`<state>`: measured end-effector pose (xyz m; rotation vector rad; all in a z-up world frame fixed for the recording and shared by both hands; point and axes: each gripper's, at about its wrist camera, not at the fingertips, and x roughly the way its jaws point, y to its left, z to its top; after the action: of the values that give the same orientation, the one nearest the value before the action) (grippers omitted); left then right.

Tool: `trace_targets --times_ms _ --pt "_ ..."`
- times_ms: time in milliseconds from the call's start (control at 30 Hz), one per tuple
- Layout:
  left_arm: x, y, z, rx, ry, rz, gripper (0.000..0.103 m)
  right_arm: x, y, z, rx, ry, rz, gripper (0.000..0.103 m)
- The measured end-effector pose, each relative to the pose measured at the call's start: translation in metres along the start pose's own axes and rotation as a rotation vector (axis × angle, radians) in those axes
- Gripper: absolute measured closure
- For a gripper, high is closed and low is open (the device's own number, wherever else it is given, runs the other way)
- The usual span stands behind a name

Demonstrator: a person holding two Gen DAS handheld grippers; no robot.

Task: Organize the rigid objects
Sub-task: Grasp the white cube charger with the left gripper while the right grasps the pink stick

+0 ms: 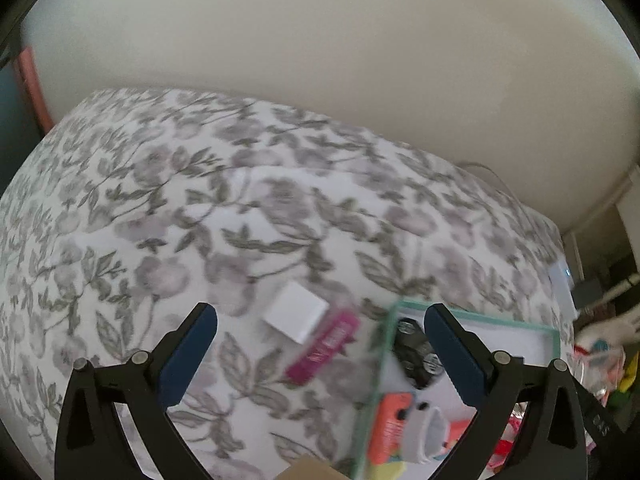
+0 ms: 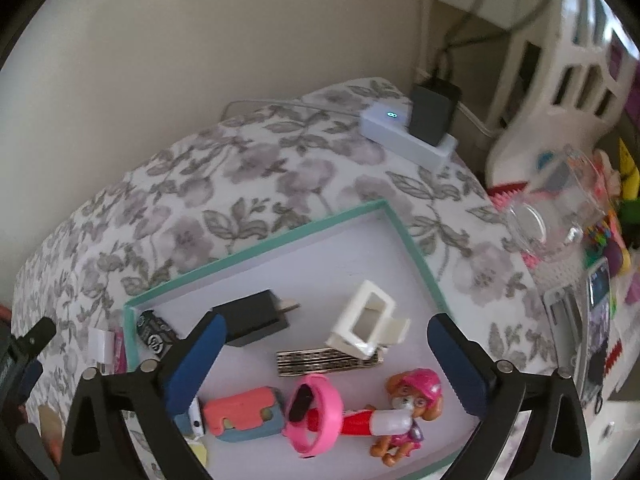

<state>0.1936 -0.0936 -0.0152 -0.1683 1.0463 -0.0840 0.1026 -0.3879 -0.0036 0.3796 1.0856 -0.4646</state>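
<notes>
Shallow white tray with a teal rim [image 2: 416, 256] sits on the floral-print bedspread [image 2: 200, 200]. Inside it: black wall-plug charger [image 2: 256, 316] and a black patterned block [image 2: 154, 334] toward the far-left corner, white open-frame plastic holder [image 2: 366, 322] mid-tray lying on a striped metal strip [image 2: 320, 362], coral-and-blue case [image 2: 244, 414], pink ring-shaped band [image 2: 316, 416] and pink-helmeted toy pup [image 2: 408, 408] along the near side. Outside the tray's left wall: flat white square box [image 1: 294, 312] touching a magenta wrapped bar [image 1: 324, 346]. Left gripper [image 1: 320, 364] wide open, empty, straddling that wall. Right gripper [image 2: 326, 368] wide open, empty, over the tray. Bedspread beyond the tray's far rim is open up to the white power strip [image 2: 404, 132].
</notes>
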Motion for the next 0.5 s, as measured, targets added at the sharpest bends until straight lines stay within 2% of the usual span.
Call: trace_targets --times_ms 267,367,500 --pt "0.013 0.045 0.006 -0.071 -0.005 0.065 0.000 0.000 0.065 -0.009 -0.170 -0.018 0.068 0.000" --pt "0.022 0.052 0.007 -0.067 0.015 0.077 0.000 0.003 0.092 -0.016 -0.222 -0.003 0.119 0.000" --pt "0.041 0.049 0.003 -0.025 0.052 0.087 0.000 0.011 0.114 -0.024 -0.259 0.027 0.143 0.000"
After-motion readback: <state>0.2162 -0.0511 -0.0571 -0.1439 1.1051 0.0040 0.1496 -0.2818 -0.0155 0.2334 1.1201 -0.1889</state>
